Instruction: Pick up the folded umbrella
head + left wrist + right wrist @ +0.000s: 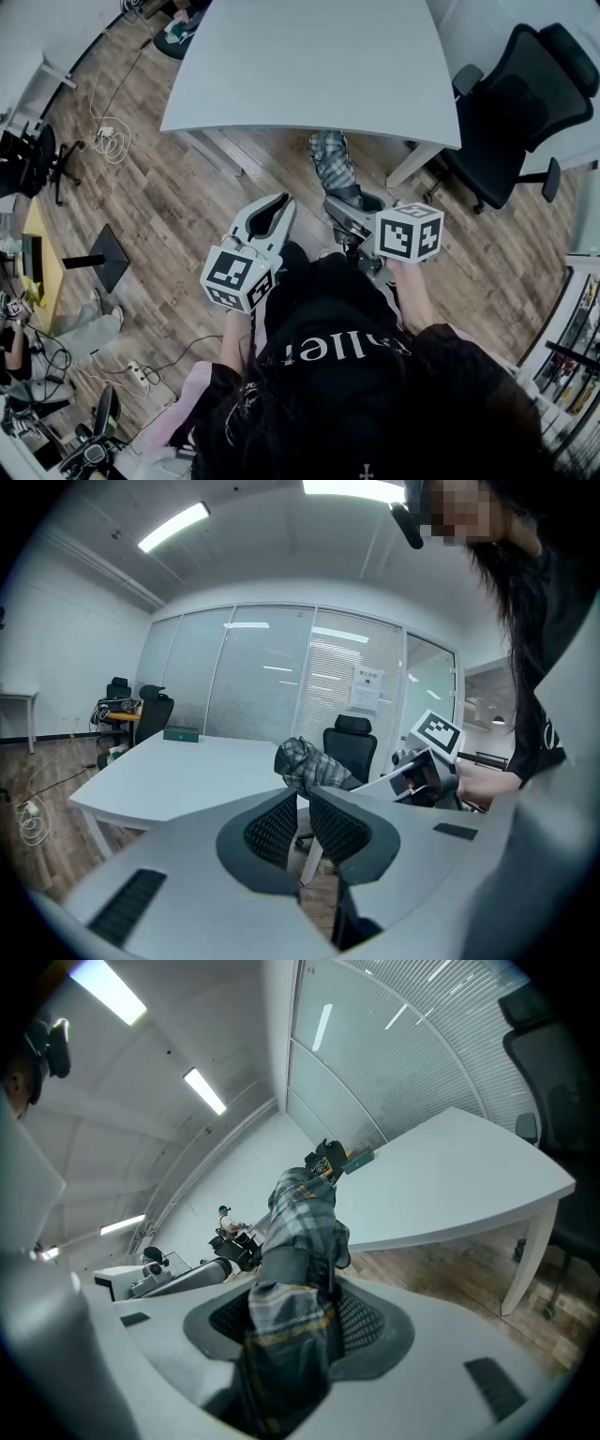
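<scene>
Part of the plaid folded umbrella (335,167) is buried in our right gripper (354,208), jaws clamped on it, just off the near edge of the white table (309,66). Left gripper (279,202) also short of that edge, jaws nearly together, empty. Shirt lettering is cut off; we can't read it.

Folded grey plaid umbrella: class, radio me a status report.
Right gripper shut on folded grey plaid umbrella. Left gripper shut, empty. Umbrella held off white table; nothing blocking.
</scene>
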A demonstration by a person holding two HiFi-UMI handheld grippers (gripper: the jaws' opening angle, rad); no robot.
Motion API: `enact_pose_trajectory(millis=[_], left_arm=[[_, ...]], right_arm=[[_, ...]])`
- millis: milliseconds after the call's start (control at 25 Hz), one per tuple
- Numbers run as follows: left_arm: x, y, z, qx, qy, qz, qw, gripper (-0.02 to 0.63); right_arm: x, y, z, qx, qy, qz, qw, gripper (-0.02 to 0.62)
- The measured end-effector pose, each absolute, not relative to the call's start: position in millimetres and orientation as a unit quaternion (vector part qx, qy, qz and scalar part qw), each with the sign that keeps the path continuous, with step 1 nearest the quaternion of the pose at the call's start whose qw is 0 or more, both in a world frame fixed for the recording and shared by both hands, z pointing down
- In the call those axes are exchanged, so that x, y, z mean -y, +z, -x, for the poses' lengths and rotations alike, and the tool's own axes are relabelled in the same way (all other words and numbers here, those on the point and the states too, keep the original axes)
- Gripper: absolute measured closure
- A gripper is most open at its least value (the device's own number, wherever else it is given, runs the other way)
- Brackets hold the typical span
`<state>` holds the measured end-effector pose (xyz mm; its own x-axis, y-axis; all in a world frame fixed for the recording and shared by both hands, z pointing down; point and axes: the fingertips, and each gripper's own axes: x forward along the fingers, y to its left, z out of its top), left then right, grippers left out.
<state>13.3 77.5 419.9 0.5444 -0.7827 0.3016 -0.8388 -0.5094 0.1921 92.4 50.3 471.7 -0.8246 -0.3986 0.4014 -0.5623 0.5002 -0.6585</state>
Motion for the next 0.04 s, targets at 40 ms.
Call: enact_pose_trajectory(millis=[40], left_arm=[[-78.7, 420.6, -14.3, 0.468, 0.089, -0.865, 0.159, 0.552]], right_arm=[[-51.0, 472.1, -93.5, 0.86, 0.415, -0.28, 0.097, 0.379]])
